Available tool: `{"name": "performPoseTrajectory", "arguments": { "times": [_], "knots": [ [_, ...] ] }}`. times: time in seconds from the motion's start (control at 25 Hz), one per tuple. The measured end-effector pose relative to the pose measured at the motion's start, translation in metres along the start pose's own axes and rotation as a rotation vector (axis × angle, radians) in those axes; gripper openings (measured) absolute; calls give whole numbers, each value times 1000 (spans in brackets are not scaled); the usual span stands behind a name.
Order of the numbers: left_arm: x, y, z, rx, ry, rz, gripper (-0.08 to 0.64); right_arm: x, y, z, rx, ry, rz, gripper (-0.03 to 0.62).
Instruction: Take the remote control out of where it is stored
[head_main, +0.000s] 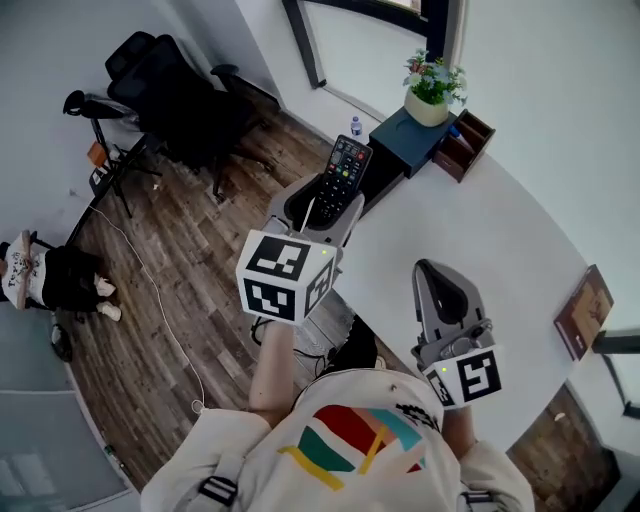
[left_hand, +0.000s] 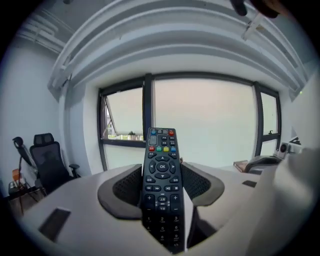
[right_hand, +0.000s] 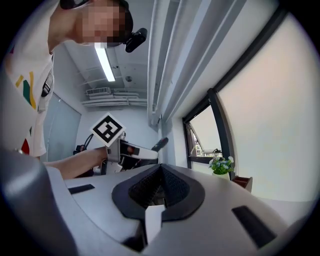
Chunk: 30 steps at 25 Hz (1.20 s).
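At the desk's left edge: the left hand-held gripper (head_main: 328, 205) is clamped on the remote control (head_main: 346, 168), which is held in the air over the rim of the white desk (head_main: 500, 230) and the wooden floor (head_main: 170, 300).
Remote control: black, upright between the jaws, with its button face towards the gripper's camera. Its lower part is pinched between the dark ribbed pads (left_hand: 127, 187) and its top end stands clear above them.
Right hand-held gripper (head_main: 440, 290): held over the desk near the person's body, jaws pressed together with nothing between them.
Dark blue box (head_main: 412, 140): sits on the desk just beyond the remote control's far end. Whether the two touch cannot be told.
Also on the desk: potted flowers (head_main: 432, 90) stand on top of the box, a brown wooden holder (head_main: 466, 145) is just beside it, and a brown book (head_main: 583, 312) lies well apart at the right.
On the floor: a black office chair (head_main: 180, 95) at the upper left.
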<state>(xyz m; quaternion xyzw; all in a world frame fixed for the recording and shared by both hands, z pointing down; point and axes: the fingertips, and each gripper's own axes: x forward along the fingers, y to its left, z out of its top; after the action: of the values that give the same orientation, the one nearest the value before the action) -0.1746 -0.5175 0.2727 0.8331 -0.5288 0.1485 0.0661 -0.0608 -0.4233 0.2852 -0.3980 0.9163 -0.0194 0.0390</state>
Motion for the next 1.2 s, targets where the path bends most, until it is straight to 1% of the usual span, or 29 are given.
{"name": "performPoseTrajectory", "arguments": {
  "times": [0.12,0.2,0.28,0.32,0.4,0.48,0.56,0.64,0.72,0.84,1.04,1.2],
  "knots": [
    [-47,-15,20,-2,-209,25,255,-12,14,-4,-50,38,7,3],
    [-71,-22,24,-4,-322,62,255,-18,19,-4,-78,45,0,3],
    [-90,-27,21,1,-397,100,255,-23,22,-1,-84,29,-17,3],
    [-98,-29,17,3,-416,116,255,-24,25,1,-77,17,-23,3],
    [-109,-33,6,3,-420,141,255,-26,29,4,-63,-1,-24,3],
    [-115,-37,-5,10,-405,157,255,-26,32,5,-67,-4,-12,3],
    [-115,-39,-10,31,-391,177,255,-22,32,6,-64,-7,-4,3],
    [-112,-40,-12,48,-385,194,255,-17,29,7,-35,-15,-7,3],
    [-108,-43,-17,36,-380,186,255,-13,25,5,-10,-13,-16,2],
    [-104,-45,-22,13,-370,164,255,-11,20,-2,1,11,-42,2],
    [-97,-39,-14,24,-383,165,255,-10,18,-6,9,28,-50,3],
    [-91,-35,-14,18,-376,169,255,-10,12,-6,6,28,-64,3]
  ]
}}
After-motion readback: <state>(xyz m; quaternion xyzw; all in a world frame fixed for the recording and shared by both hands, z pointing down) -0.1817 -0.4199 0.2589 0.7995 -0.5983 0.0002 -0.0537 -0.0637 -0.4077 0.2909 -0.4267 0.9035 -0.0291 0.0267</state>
